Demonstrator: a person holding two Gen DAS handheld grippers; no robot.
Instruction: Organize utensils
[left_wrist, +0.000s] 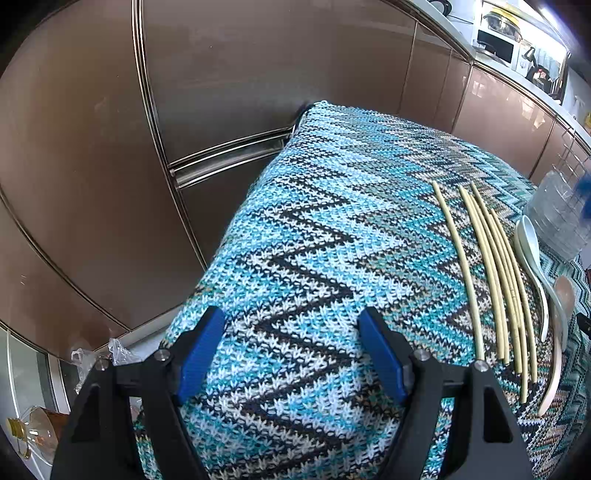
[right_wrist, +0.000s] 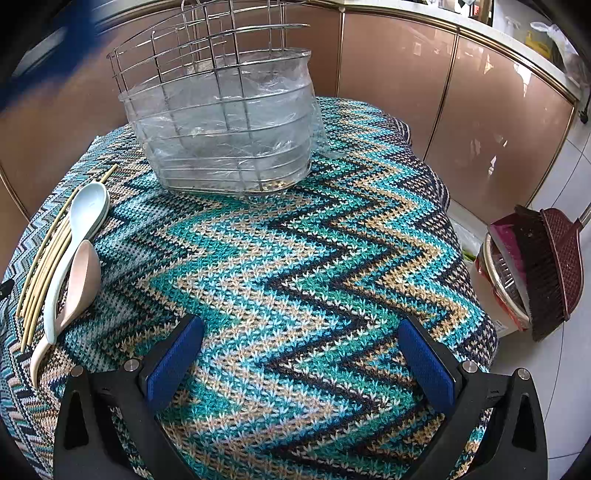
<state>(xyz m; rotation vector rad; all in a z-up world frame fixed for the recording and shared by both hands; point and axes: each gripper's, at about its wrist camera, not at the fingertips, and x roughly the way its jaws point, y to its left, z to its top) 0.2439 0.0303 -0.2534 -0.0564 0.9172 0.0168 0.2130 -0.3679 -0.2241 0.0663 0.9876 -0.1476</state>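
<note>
A wire basket (right_wrist: 218, 122) lined with clear plastic is seen standing at upper centre of the right wrist view, on a zigzag-knit cloth (right_wrist: 295, 258). Pale chopsticks (left_wrist: 491, 273), a white spoon (right_wrist: 79, 236) and a pinkish spoon (right_wrist: 79, 284) are being shown lying side by side at that view's left edge. Both the left gripper (left_wrist: 291, 354) and right gripper (right_wrist: 301, 363) are being held wide apart, empty, over bare cloth. A broom (right_wrist: 543, 273) is leaning at right, off the cloth's rounded edge.
</note>
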